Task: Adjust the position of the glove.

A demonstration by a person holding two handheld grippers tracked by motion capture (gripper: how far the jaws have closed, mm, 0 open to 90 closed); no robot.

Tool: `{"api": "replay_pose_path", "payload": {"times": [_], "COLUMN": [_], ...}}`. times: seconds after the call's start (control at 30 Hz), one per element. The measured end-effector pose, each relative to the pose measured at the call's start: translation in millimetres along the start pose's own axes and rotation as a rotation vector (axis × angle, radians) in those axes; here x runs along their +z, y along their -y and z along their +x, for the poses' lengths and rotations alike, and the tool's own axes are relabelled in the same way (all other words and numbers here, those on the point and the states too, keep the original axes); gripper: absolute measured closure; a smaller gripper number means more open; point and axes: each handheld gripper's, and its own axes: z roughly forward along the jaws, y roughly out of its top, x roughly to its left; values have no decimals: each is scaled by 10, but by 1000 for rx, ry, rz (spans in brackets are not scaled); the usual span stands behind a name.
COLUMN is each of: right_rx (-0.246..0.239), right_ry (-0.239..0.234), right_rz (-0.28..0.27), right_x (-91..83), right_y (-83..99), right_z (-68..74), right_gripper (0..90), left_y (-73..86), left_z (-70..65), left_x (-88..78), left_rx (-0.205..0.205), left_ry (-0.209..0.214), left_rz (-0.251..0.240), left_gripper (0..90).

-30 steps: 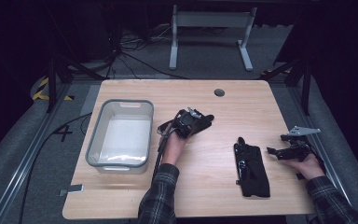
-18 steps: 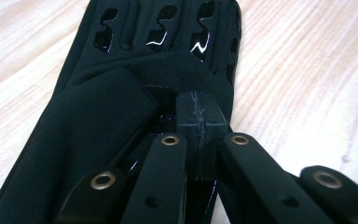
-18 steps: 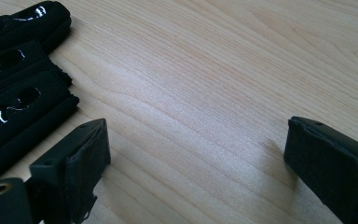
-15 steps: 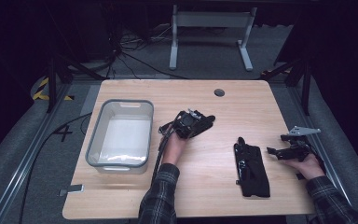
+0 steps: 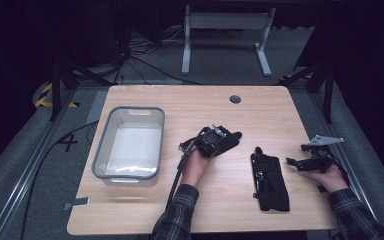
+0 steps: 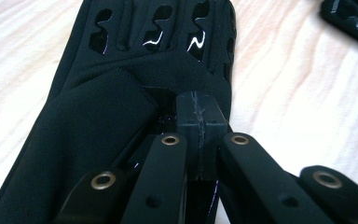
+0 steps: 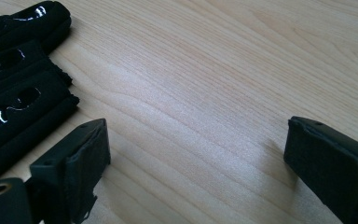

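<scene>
In the high view my left gripper (image 5: 226,140) is at the middle of the table, shut on a black glove (image 5: 234,135) that sticks out to its right. The left gripper view has the two jaws pressed together (image 6: 200,122) on the black glove's (image 6: 98,112) fabric, which has slotted, glossy finger backs. A second black glove (image 5: 269,181) lies flat on the wood to the right; it also shows as the second black glove (image 7: 14,84). My right gripper (image 5: 300,162) is at the table's right edge, open (image 7: 196,154), with bare wood between its pads (image 7: 88,151).
A clear grey-rimmed plastic bin (image 5: 101,150) stands on the left of the wooden table (image 5: 190,105). A round cable hole (image 5: 235,99) sits at the back. Beyond the table, a metal stand (image 5: 225,20) and cables lie on the dark floor.
My left hand has shifted a little to the right and toward the near edge, carrying the glove. The right gripper has stayed where it was.
</scene>
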Motion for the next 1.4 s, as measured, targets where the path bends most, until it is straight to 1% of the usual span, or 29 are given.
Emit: {"api": "replay_pose_path", "payload": {"times": [0.03,0.23,0.4,0.47,0.5,0.57,0.6,0.63,0.67,0.73,0.77,0.8,0.83,0.97,1.03,1.07,1.13,1.2,1.33,1.37,1.4], "right_rx": [0,0,0,1,-1,0,0,0,0,0,0,0,0,0,0,0,0,0,0,0,0], "right_ry": [0,0,0,0,0,0,0,0,0,0,0,0,0,0,0,-1,-1,0,0,0,0], "right_rz": [0,0,0,-1,0,-1,0,-1,0,0,-1,0,0,0,0,0,0,0,0,0,0], "right_x": [0,0,0,0,0,1,0,0,0,0,1,0,0,0,0,0,0,0,0,0,0], "right_y": [0,0,0,0,0,0,0,0,0,0,0,0,0,0,0,0,0,0,0,0,0], "right_z": [0,0,0,0,0,0,0,0,-1,0,0,-1,0,0,-1,0,-1,-1,0,0,0], "right_gripper": [77,77,77,77,77,77,77,77,77,77,77,77,77,77,77,77,77,77,77,77,77], "left_y": [-4,-6,-15,-22,-23,-31,-40,-45,-62,-96,-110,-119,-126,-107,-69,-49,-4,45,109,109,129], "left_z": [-34,-233,-365,-393,-402,-396,-389,-389,-383,-363,-339,-306,-271,-73,52,99,181,229,262,262,264], "left_x": [0,29,49,51,58,47,30,13,-28,-117,-169,-219,-263,-392,-438,-447,-451,-418,-307,-307,-248], "left_rx": [4,7,19,25,22,20,20,23,27,27,30,25,24,8,-10,-24,-36,-45,-44,-44,-38], "left_ry": [7,46,64,66,67,69,71,62,62,55,47,44,28,-19,-43,-46,-50,-48,-53,-53,-57], "left_rz": [5,-10,-15,-9,-17,-15,-16,-23,-32,-48,-57,-62,-59,-56,-49,-48,-33,-15,34,34,59], "left_gripper": [900,900,900,900,900,899,898,898,898,899,899,899,899,899,899,899,899,899,899,899,899]}}
